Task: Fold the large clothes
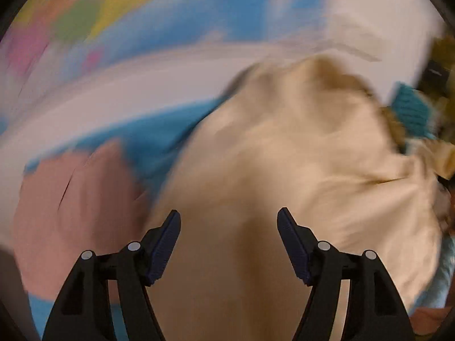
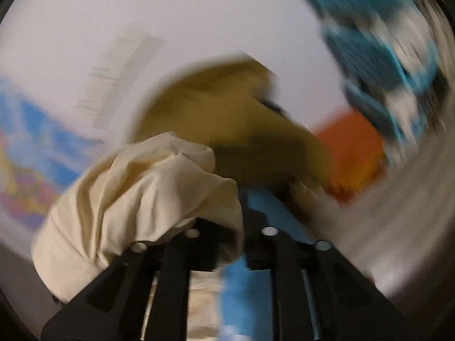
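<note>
A large cream garment lies crumpled across a blue surface in the left wrist view, blurred by motion. My left gripper is open and empty, its blue-padded fingers spread just above the near part of the cloth. In the right wrist view my right gripper is shut on a bunched fold of the same cream garment, which drapes over the left finger and hides the fingertips. The cloth's darker yellowish part hangs beyond it.
A pink cloth lies left of the cream garment on the blue surface. A colourful map-like sheet covers the white wall behind. An orange object and a blue patterned thing are at the right, blurred.
</note>
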